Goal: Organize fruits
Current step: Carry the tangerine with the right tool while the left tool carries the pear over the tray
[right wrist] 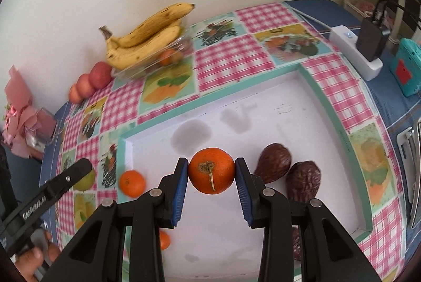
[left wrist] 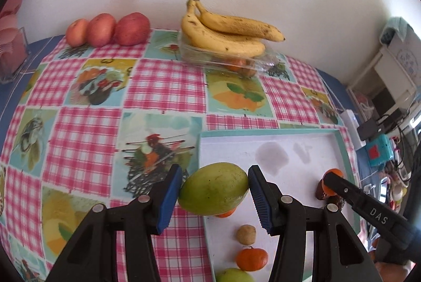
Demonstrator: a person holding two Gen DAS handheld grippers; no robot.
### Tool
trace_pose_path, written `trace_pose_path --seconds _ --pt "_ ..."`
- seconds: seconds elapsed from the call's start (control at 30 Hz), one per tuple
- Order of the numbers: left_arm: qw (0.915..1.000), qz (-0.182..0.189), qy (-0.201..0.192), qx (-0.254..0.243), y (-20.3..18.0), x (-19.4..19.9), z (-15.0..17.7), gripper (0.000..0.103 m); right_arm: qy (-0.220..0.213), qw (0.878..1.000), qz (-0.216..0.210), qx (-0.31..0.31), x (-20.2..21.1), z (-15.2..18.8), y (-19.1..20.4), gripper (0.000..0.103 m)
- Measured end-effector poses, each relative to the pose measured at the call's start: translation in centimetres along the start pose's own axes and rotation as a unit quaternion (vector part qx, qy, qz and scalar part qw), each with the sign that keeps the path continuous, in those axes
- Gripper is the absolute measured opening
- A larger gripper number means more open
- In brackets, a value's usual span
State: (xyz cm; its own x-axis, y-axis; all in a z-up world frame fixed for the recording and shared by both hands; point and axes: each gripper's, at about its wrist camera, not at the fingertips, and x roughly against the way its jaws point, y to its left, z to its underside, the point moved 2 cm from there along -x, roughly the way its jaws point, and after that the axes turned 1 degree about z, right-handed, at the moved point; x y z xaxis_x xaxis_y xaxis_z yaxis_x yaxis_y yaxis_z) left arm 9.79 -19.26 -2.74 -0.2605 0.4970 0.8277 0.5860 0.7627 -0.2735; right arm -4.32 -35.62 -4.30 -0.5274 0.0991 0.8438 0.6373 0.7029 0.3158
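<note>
Between the blue pads of the left gripper point(left wrist: 214, 199): a green mango point(left wrist: 213, 188), clamped at both ends and held over the near left edge of the white tray point(left wrist: 302, 147). Fingers point(left wrist: 168, 199) closed on it, pads pressed to the skin. Just below, on the tray floor: a small brown round fruit point(left wrist: 246, 234), a tangerine point(left wrist: 251, 259), and the top of another green fruit point(left wrist: 234, 276) at the bottom edge. Part of an orange fruit peeking out from under the mango.

Between the pads of the right gripper point(right wrist: 211, 178): an orange point(right wrist: 211, 170), stem end facing the camera, gripped on both sides above the tray's middle. Just to the right of it, two dark wrinkled avocados point(right wrist: 302, 182) lying side by side on the tray, touching. To the left, a loose tangerine near the tray's left rim.

Under the tray: a bench point(left wrist: 92, 129) covered with a pink checked cloth printed with fruit panels.

Farther back, near the wall: a clear plastic container point(left wrist: 226, 59) holding small orange fruits, with a bunch of spotted bananas point(left wrist: 226, 32) lying across its top. Left of that, three red apples point(left wrist: 105, 29) in a row, touching one another, against the wall. Far right, off the cloth: a white power strip point(right wrist: 355, 53) with a black adapter plugged in.
</note>
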Motion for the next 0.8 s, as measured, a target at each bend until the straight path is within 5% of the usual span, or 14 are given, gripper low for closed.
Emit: trace_pose_path --seconds 0.8 --pt "0.9990 0.002 0.018 -0.040 -2.3 -4.9 -0.5 0.051 0.011 0.999 0.048 0.007 -4.2 -2.2 -1.8 0.037"
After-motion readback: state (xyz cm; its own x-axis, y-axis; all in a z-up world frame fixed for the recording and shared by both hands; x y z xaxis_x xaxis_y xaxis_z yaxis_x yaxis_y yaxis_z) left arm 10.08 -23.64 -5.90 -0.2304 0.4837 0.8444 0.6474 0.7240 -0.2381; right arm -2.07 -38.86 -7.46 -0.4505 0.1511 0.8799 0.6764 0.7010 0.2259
